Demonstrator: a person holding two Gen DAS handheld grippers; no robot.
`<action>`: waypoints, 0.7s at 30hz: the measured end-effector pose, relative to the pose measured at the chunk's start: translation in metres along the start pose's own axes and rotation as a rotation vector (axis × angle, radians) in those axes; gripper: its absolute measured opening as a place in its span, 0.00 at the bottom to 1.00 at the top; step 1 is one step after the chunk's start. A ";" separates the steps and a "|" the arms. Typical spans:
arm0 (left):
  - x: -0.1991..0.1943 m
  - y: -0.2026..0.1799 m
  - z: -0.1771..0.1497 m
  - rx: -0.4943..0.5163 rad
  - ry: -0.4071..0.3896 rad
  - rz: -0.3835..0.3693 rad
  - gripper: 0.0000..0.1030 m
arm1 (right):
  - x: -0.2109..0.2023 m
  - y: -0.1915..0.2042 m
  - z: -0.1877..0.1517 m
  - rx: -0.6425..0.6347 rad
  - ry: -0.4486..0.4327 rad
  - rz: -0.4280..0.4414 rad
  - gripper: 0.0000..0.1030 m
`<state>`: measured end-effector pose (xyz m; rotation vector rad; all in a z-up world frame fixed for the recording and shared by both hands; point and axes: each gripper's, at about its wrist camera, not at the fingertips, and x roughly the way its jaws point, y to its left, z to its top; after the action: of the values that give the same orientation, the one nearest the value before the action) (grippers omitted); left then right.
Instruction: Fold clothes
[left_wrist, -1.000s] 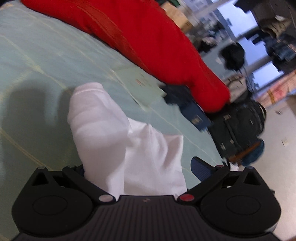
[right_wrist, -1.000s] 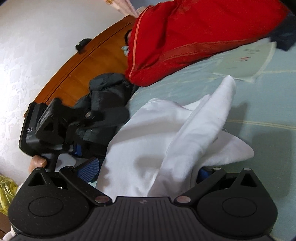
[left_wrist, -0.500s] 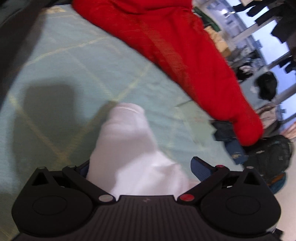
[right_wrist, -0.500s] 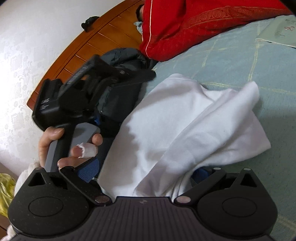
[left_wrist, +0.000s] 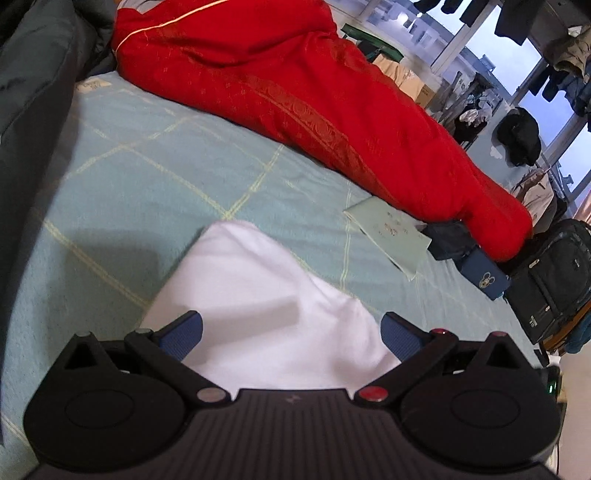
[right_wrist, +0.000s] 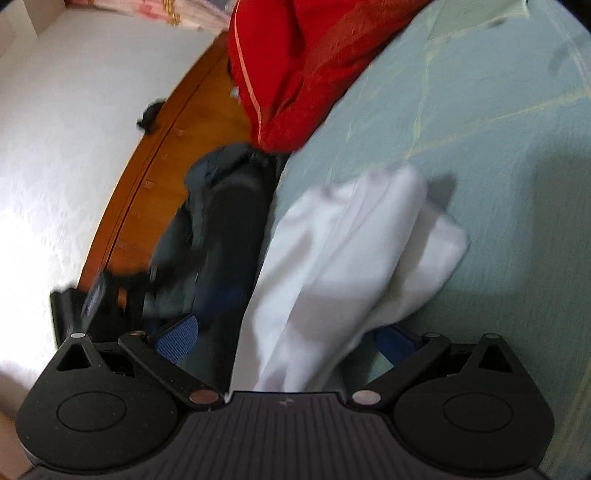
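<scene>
One white garment (left_wrist: 255, 295) in play, bunched on the teal bed sheet (left_wrist: 155, 173), far end lying on the sheet, near end running in between both grippers. Left gripper (left_wrist: 291, 330): blue pads spread wide, cloth passing between them, no pinch visible; reads as released or about to release. Right gripper (right_wrist: 284, 338): pads also wide apart, cloth draped through the gap and over the right pad; can't tell if anything is actually clamped. Right view motion-blurred, so low confidence there.

Risks, judged:
- Layers uneven and twisted; closing now likely grabs one ply only, fold comes out skewed.
- Loose hold plus a lift means slip and a collapsed fold.
- Dark jacket (right_wrist: 221, 229) just beside the garment's left edge; could snag or get pinched along with it.
- Red quilt (left_wrist: 295, 92) and booklet (left_wrist: 388, 236) further off, minor.
</scene>
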<state>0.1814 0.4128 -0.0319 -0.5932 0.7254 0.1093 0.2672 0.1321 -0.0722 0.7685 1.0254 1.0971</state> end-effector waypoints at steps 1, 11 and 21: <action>0.001 0.002 -0.002 -0.006 0.008 -0.007 0.99 | -0.001 -0.002 0.003 0.002 -0.028 -0.006 1.00; 0.002 0.006 -0.022 0.025 0.038 -0.039 0.99 | 0.004 -0.010 0.040 -0.014 -0.020 -0.105 0.95; -0.014 -0.003 -0.033 0.076 0.036 -0.062 0.99 | 0.014 0.004 0.061 -0.241 -0.018 -0.289 0.12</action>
<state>0.1526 0.3936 -0.0407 -0.5457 0.7427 0.0140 0.3242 0.1460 -0.0507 0.4209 0.9350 0.9395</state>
